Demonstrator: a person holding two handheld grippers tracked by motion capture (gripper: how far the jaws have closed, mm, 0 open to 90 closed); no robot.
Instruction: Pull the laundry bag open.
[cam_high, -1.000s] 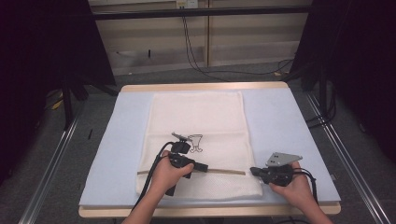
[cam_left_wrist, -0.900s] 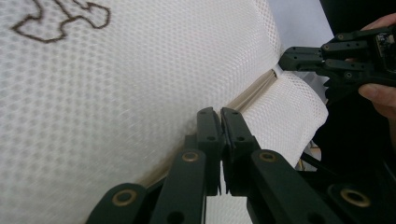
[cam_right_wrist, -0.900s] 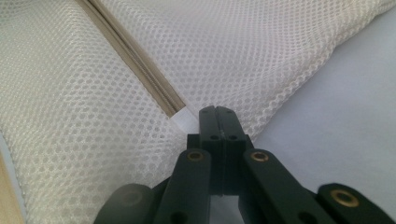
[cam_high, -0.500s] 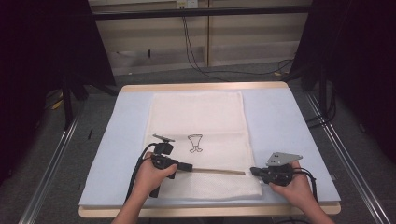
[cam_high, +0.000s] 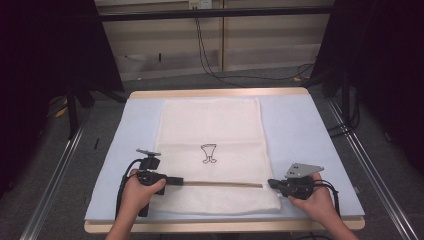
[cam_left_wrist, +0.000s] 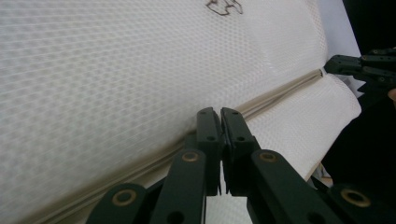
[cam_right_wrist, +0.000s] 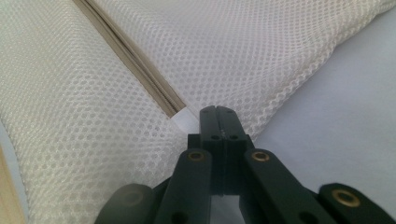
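A white mesh bag (cam_high: 210, 125) with a small black drawing (cam_high: 209, 153) lies flat on the pale blue mat (cam_high: 300, 130). A beige zipper (cam_high: 220, 184) runs across its near part. My left gripper (cam_high: 179, 181) sits at the zipper's left end. Its jaws (cam_left_wrist: 220, 112) are pressed together right on the zipper line (cam_left_wrist: 285, 91), and what they pinch is hidden between them. At the bag's right edge my right gripper (cam_high: 271, 184) is shut (cam_right_wrist: 218, 109) on the zipper's white end tab (cam_right_wrist: 184, 122). It also shows far off in the left gripper view (cam_left_wrist: 329, 65).
The mat covers a wooden table (cam_high: 220, 92), with bare mat on both sides of the bag. Metal rails (cam_high: 370, 160) flank the table. Cables (cam_high: 210, 55) hang on the back wall, and dark stands (cam_high: 75, 105) are at the far corners.
My left gripper has slid to the left along the zipper line, from near the bag's middle to its left edge. The right gripper has stayed at the bag's right edge.
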